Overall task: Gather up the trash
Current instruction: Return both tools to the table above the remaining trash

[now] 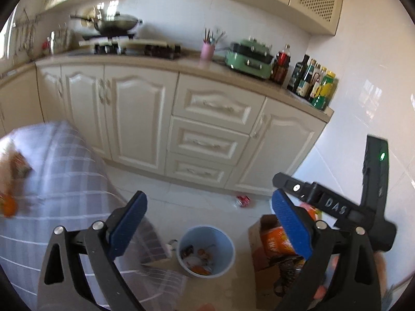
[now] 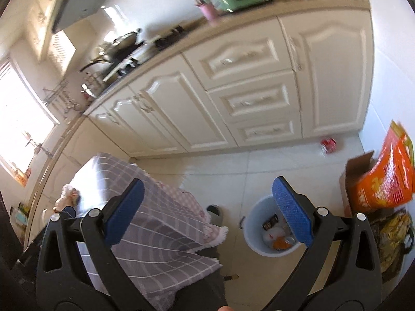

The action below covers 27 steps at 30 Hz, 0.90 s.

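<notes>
Both grippers held high over a kitchen floor, both views motion-blurred. Left gripper — blue pads spread wide, nothing between them. Right gripper — pads likewise wide apart, empty.

Trash bin, pale blue, sits lower centre of the left view, already holding scraps: a dark wrapper, something white, something orange. In the right view the same bin lies lower right, partly behind the right pad.

Remaining trash on the floor: a crushed red can, right of centre in the left view, just in front of the cabinet base; in the right view the can sits at the right edge, well apart from the bin.

Handling, as a judgement: the can looks light, thin-walled, already dented — it should give under the pads and may slide on the glossy tile. Best taken across its narrow middle, pads squared to the flattened faces, light squeeze.

Table with checked cloth fills the lower left; something orange rests on it, too blurred to name.
</notes>
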{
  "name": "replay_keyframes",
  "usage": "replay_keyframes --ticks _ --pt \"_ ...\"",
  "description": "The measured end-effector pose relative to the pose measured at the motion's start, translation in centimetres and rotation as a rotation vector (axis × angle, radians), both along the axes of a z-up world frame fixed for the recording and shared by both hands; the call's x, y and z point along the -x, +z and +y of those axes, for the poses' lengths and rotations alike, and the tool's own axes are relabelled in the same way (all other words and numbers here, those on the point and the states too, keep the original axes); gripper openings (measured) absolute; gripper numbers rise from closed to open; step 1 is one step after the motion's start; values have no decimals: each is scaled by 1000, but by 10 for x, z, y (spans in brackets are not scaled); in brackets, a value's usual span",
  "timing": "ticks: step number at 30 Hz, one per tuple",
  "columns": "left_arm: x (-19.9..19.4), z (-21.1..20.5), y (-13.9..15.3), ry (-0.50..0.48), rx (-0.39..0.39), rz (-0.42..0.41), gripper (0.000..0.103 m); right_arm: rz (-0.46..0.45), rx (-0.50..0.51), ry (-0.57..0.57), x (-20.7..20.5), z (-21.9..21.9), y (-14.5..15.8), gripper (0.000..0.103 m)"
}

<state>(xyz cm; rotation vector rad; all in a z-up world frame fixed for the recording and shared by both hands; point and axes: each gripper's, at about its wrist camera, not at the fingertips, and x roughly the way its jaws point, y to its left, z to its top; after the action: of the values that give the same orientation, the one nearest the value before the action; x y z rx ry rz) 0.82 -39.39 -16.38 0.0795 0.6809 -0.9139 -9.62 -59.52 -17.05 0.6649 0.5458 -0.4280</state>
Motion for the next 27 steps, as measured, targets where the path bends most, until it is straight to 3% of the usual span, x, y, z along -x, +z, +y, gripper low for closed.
replay_keyframes --ticks 8,15,22,27 --pt "-11 81 48 107 22 -144 96 -92 98 133 -31 67 60 97" --pt "-31 158 76 234 13 -252 96 -134 164 274 -73 134 90 97" --pt "-53 229 81 369 3 -300 96 -132 208 416 -118 199 96 97" --pt "-85 277 65 503 -40 -295 97 -106 239 520 -152 245 89 97"
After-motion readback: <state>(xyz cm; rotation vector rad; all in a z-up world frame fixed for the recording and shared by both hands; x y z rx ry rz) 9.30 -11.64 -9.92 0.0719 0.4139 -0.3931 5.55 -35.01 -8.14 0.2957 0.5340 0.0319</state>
